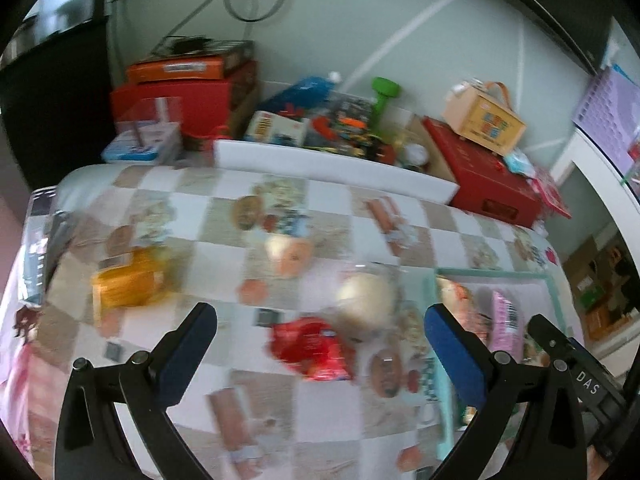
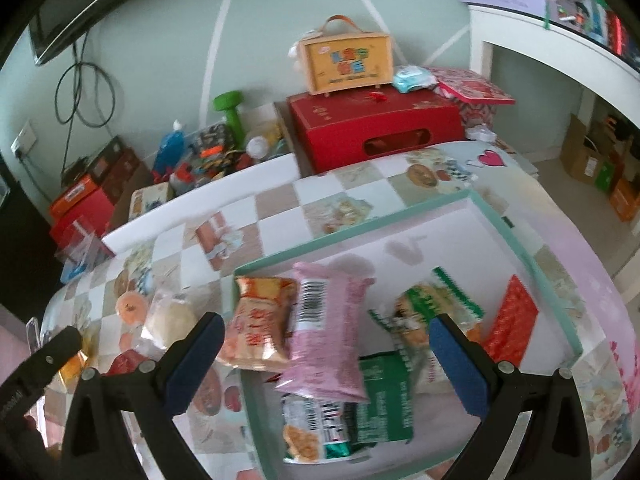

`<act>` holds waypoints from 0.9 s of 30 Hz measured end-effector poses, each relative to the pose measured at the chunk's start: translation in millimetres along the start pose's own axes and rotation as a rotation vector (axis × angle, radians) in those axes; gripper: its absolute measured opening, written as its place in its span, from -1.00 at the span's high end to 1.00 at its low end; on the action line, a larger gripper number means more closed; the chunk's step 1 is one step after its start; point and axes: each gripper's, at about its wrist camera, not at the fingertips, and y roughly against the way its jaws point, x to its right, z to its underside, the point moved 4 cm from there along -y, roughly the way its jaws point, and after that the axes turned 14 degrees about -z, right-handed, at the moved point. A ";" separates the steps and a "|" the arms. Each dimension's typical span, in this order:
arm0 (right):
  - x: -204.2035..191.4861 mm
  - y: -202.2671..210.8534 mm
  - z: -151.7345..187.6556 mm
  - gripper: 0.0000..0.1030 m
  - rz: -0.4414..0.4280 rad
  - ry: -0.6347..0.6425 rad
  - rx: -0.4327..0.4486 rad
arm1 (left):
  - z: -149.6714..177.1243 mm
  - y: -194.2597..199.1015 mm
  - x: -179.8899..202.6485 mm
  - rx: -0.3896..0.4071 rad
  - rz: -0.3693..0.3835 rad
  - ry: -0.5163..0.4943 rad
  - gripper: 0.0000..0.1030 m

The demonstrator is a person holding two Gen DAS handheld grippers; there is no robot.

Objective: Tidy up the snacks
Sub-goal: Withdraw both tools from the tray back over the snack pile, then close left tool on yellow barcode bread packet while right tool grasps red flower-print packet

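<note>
My left gripper [image 1: 320, 332] hangs open above a red snack packet [image 1: 314, 350] on the checked tablecloth. A pale round bun in clear wrap [image 1: 366, 298], an orange-and-cream snack [image 1: 290, 254] and a yellow packet [image 1: 128, 282] lie beyond it. My right gripper [image 2: 326, 338] is open over a mint-rimmed tray [image 2: 516, 242]. In the tray lie a pink packet [image 2: 328, 336], an orange packet [image 2: 260, 324], green packets [image 2: 384, 400] and a red packet [image 2: 514, 326]. Nothing sits between either pair of fingers.
Red boxes [image 2: 372, 128], a yellow carry case [image 2: 346, 60], a green dumbbell [image 2: 230, 110] and toys crowd the far side by the wall. A white board [image 1: 332, 164] edges the table's back. The tray [image 1: 554, 300] lies right of my left gripper.
</note>
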 end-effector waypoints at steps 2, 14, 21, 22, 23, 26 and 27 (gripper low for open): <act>-11.7 -4.1 2.2 -1.00 -0.017 0.018 -0.011 | 0.1 -0.6 -16.9 -0.002 -0.028 0.020 -1.00; -89.3 -24.8 21.1 -1.00 -0.117 0.149 -0.057 | 4.9 -18.0 -99.4 -0.076 -0.118 0.152 -1.00; -124.8 -40.6 34.8 -1.00 -0.171 0.201 -0.095 | 5.1 -39.8 -127.6 -0.129 -0.156 0.191 -1.00; -129.2 -43.0 36.9 -1.00 -0.179 0.206 -0.101 | 4.6 -43.9 -131.6 -0.136 -0.162 0.199 -1.00; -133.0 -45.3 39.0 -1.00 -0.185 0.211 -0.107 | 4.5 -47.5 -135.2 -0.144 -0.165 0.208 -1.00; -141.1 -50.9 44.0 -1.00 -0.192 0.226 -0.123 | 3.3 -57.3 -143.1 -0.157 -0.174 0.223 -1.00; -143.0 -52.9 45.7 -1.00 -0.191 0.230 -0.129 | 2.9 -61.3 -145.4 -0.163 -0.175 0.227 -1.00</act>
